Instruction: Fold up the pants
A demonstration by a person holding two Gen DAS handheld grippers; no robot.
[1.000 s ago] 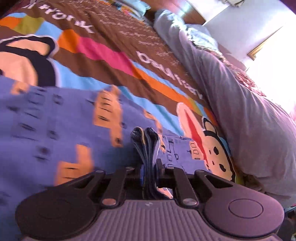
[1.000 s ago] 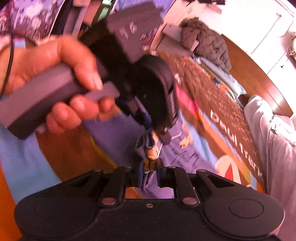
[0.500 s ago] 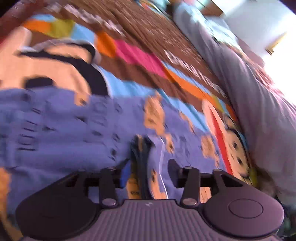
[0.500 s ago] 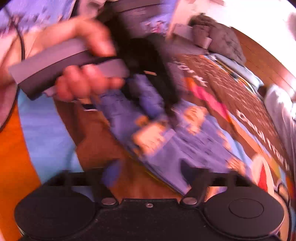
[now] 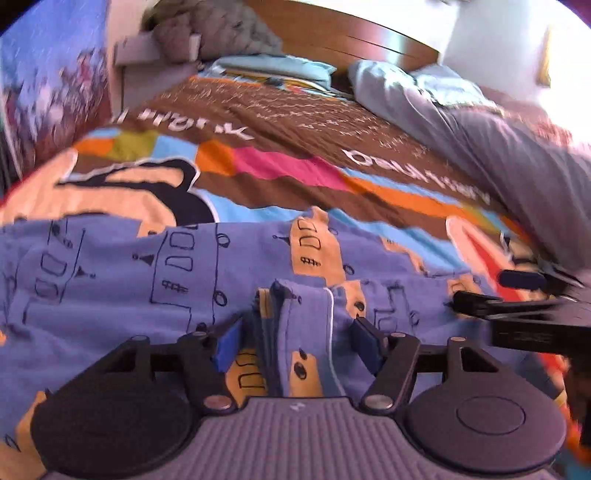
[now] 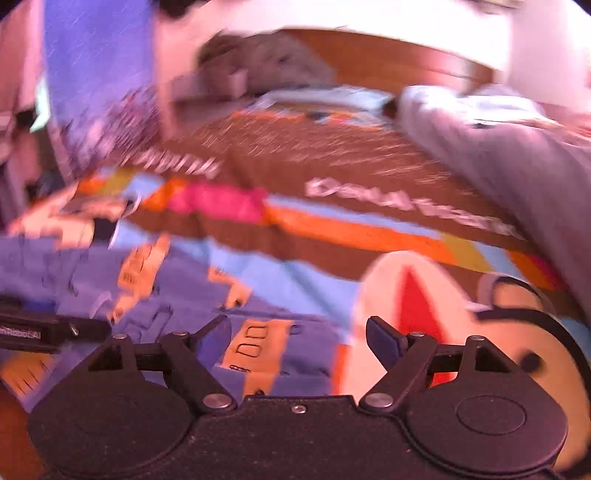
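Nearest the left wrist camera, the left gripper (image 5: 295,338) has its blue-padded jaws spread and opening further. A bunched ridge of the purple cotton pants printed with orange buildings (image 5: 110,266) stands between the pads, touching neither, apparently just let go so the fold can settle. The pants lie flat on the bright cartoon-print bedspread (image 5: 280,166), beyond the jaws and out to the left. Just right of the ridge, the right gripper (image 5: 517,291) comes in from the frame's edge. In its own blurred view, the right gripper (image 6: 299,338) stands wide, jaws narrowing slightly, with nothing pinched; the pants' edge lies beneath it. Beyond the pants, a rumpled grey duvet (image 5: 498,140) lines the bedspread's right side, and a brown wooden headboard (image 5: 351,33) stands farthest away.
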